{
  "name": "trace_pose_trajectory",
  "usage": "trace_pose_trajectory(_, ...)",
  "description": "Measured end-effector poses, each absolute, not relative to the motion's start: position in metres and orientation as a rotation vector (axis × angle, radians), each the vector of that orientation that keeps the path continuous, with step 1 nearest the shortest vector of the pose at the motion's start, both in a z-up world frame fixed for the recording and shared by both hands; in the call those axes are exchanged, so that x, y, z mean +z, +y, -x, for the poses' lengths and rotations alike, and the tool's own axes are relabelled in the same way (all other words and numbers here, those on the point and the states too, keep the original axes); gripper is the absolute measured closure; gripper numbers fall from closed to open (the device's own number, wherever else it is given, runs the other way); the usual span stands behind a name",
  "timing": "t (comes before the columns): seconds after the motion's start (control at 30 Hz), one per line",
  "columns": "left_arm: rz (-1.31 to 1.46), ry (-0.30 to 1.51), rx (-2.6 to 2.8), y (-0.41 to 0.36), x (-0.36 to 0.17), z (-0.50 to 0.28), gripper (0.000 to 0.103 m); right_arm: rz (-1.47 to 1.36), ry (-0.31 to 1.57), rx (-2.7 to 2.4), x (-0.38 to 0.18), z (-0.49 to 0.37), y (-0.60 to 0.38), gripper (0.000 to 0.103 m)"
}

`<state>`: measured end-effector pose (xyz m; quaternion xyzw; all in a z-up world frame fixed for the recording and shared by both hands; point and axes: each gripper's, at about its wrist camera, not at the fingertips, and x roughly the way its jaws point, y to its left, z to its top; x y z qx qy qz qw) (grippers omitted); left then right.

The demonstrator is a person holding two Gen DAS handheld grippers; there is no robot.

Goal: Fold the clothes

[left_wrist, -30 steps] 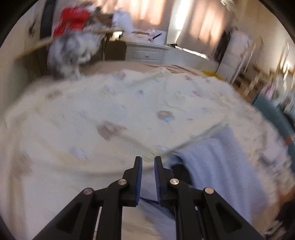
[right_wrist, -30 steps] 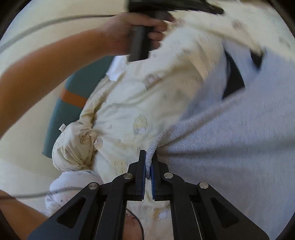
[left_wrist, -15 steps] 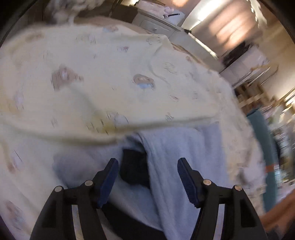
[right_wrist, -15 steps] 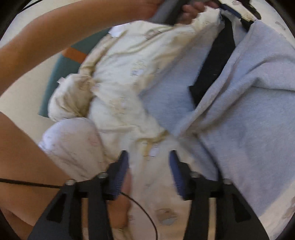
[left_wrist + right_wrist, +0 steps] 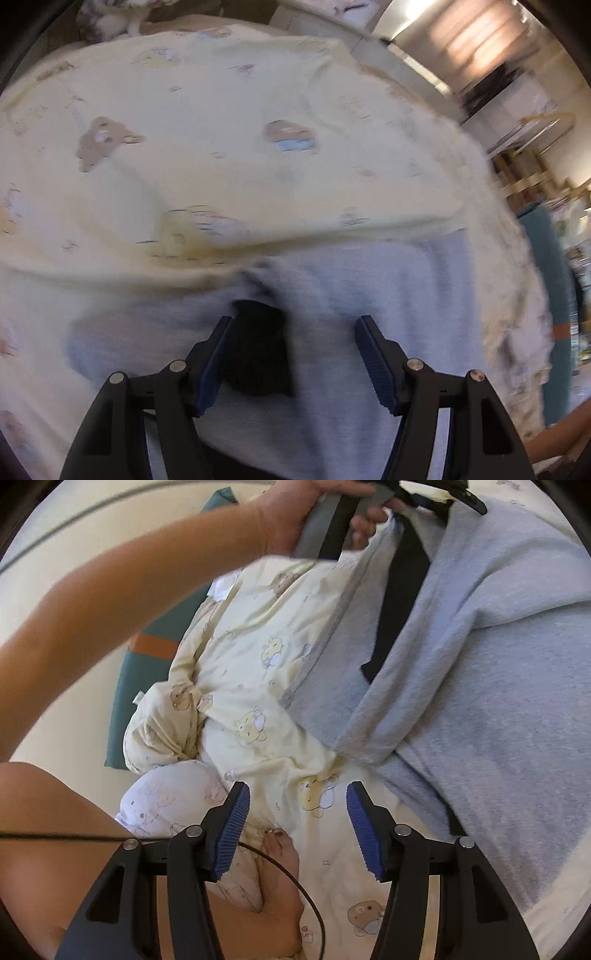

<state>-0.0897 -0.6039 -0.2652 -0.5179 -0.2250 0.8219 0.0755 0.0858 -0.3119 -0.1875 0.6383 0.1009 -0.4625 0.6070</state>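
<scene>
Grey garment (image 5: pixel 491 686) spread over the cream bear-print duvet (image 5: pixel 221 155), a black panel (image 5: pixel 402 602) showing in its folded-over part, one edge doubled back on itself. Duvet filling most of the left view, rumpled into a ridge just above the garment (image 5: pixel 388 295). Beyond it, blurred: a pale dresser, sunlit curtains, wooden shelving at right. Teal cushion (image 5: pixel 147 686) with an orange stripe off the duvet's edge, on pale floor. Duvet bunched into a lump near that cushion, a white printed pillow (image 5: pixel 166 801) tucked beside it. Plenty of bare duvet on the far side, tighter on the near side where a bare leg and foot (image 5: pixel 277 878) rest, a black cable crossing them. Left gripper (image 5: pixel 293 332) wide, nothing pinched, poised over the black panel (image 5: pixel 258 354) and grey cloth. Right gripper (image 5: pixel 297 805) wide too, empty, over bare duvet just beside the garment's edge. Left hand (image 5: pixel 295 520) up top, gripping its handle above the cloth
</scene>
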Motion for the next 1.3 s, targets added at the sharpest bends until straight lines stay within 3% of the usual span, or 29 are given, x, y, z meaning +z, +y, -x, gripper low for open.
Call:
trace_pose_trajectory(0.1,1.397,-0.59,2.5,-0.59,-0.248,0.084,0.036,-1.503,0.203,-1.082,-0.193,-0.077,-0.308,0.043)
trace_pose_trajectory(0.23,1.557,-0.605,2.455,-0.597,-0.266,0.097,0.036,-1.526,0.208,-1.1,-0.2,-0.074,-0.308,0.043)
trace_pose_trajectory(0.4,1.592,-0.612,2.481,-0.602,-0.27,0.097,0.036,-1.403,0.366,-1.366,-0.192,-0.07,-0.316,0.043)
trace_pose_trajectory(0.47,1.574,-0.588,2.496,-0.6,-0.267,0.097,0.049,-1.37,0.37,-1.421,-0.193,-0.072,-0.323,0.043)
trace_pose_trajectory(0.5,1.566,-0.575,2.503,-0.599,-0.266,0.097,0.075,-1.367,0.366,-1.433,-0.194,-0.074,-0.327,0.043)
trace_pose_trajectory(0.53,1.581,-0.546,2.512,-0.597,-0.264,0.097,0.083,-1.366,0.364,-1.438,-0.197,-0.077,-0.332,0.043)
trace_pose_trajectory(0.8,1.546,-0.6,2.519,-0.587,-0.263,0.102,0.09,-1.357,0.524,-1.606,-0.238,-0.094,-0.365,0.043)
trace_pose_trajectory(0.83,1.538,-0.604,2.522,-0.587,-0.261,0.101,0.09,-1.394,0.507,-1.597,-0.248,-0.092,-0.366,0.049)
trace_pose_trajectory(0.87,1.531,-0.608,2.525,-0.587,-0.259,0.1,0.09,-1.43,0.49,-1.589,-0.257,-0.089,-0.365,0.075)
trace_pose_trajectory(0.93,1.494,-0.642,2.516,-0.586,-0.251,0.1,0.09,-1.439,0.437,-1.589,-0.258,-0.085,-0.358,0.098)
trace_pose_trajectory(1.2,1.343,-0.634,2.5,-0.564,-0.199,0.106,0.091,-1.392,0.121,-1.583,-0.199,-0.046,-0.293,0.098)
trace_pose_trajectory(1.3,1.338,-0.649,2.496,-0.554,-0.186,0.114,0.091,-1.369,0.108,-1.613,-0.183,-0.033,-0.276,0.098)
